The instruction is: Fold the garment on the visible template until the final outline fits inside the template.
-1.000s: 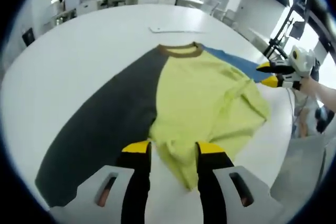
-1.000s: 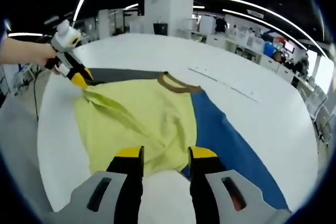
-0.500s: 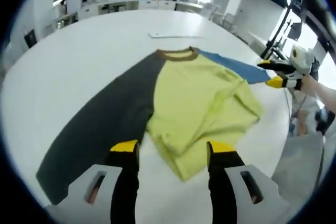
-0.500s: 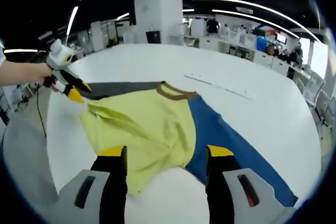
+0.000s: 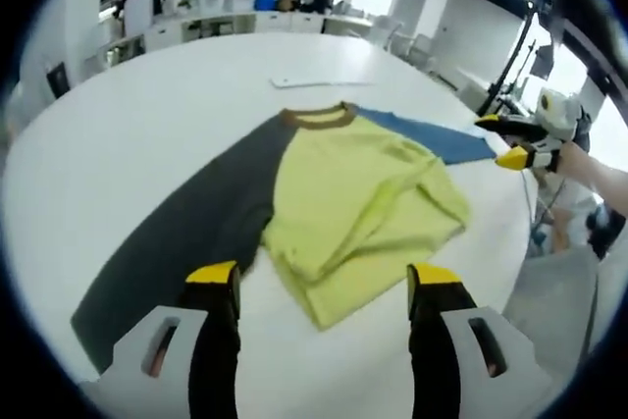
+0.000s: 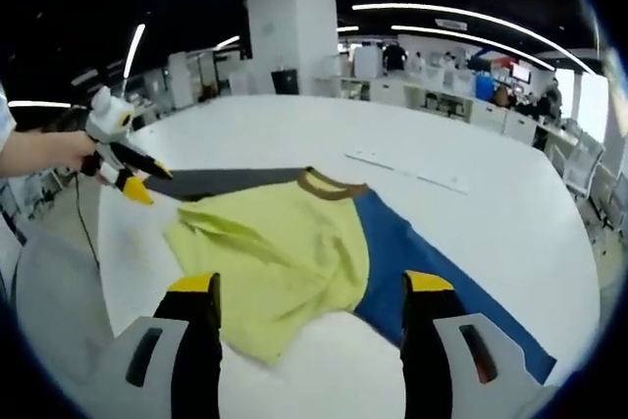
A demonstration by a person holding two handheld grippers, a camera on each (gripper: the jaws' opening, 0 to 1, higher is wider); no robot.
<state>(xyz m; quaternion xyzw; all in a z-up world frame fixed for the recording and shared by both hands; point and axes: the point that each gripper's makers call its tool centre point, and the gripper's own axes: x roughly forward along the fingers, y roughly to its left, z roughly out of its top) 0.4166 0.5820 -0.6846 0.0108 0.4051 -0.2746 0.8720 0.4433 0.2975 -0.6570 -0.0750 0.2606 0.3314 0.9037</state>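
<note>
Left gripper (image 5: 324, 287), jaws wide apart and empty, above the near edge of a yellow-bodied shirt with one dark grey and one blue sleeve (image 5: 343, 203), rumpled on the round white table (image 5: 118, 115). Right gripper (image 6: 309, 293), likewise spread and empty, over the shirt's (image 6: 275, 252) opposite edge.

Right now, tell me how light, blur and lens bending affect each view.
Left gripper view: a bright window washes out the upper right behind the right gripper; the fisheye curves the table edge; the shirt is sharp. Right gripper view: ceiling light strips glare; the left gripper looks soft; the shirt is evenly lit.
</note>
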